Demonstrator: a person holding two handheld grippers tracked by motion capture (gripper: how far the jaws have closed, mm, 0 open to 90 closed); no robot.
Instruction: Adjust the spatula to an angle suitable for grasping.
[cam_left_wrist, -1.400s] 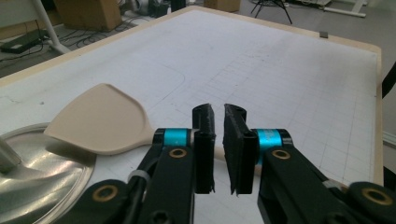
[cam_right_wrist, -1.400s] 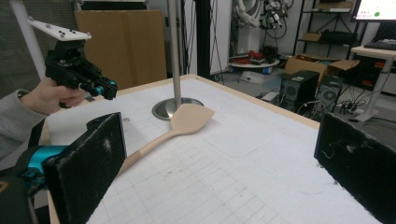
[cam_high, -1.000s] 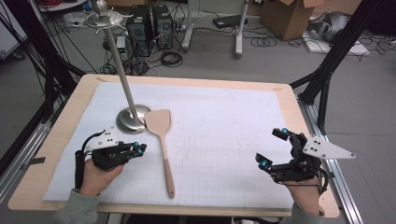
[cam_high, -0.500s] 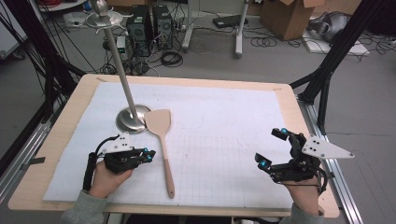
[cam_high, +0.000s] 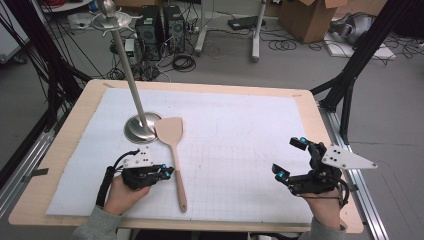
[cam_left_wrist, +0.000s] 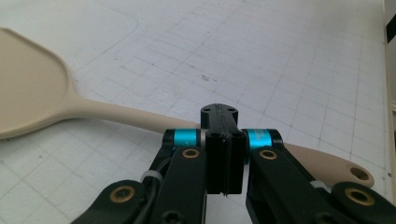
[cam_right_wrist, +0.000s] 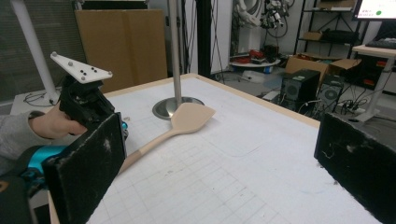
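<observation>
A beige spatula lies flat on the white gridded mat, blade toward the far side and handle toward the near edge. My left gripper sits low just left of the handle's middle. In the left gripper view its jaws are pressed together with nothing between them, and the spatula handle runs across just beyond the tips. My right gripper rests near the mat's right edge, open wide. Its pads stand far apart with nothing between them, and the spatula lies well ahead of it.
A metal stand with a round base and a tall pole stands at the spatula's blade, the blade edge at the base. The wooden table edge frames the mat. Cables, computers and boxes lie on the floor beyond.
My left gripper has moved right and down, closing in on the spatula handle, jaws still shut. The right gripper and the spatula have stayed put.
</observation>
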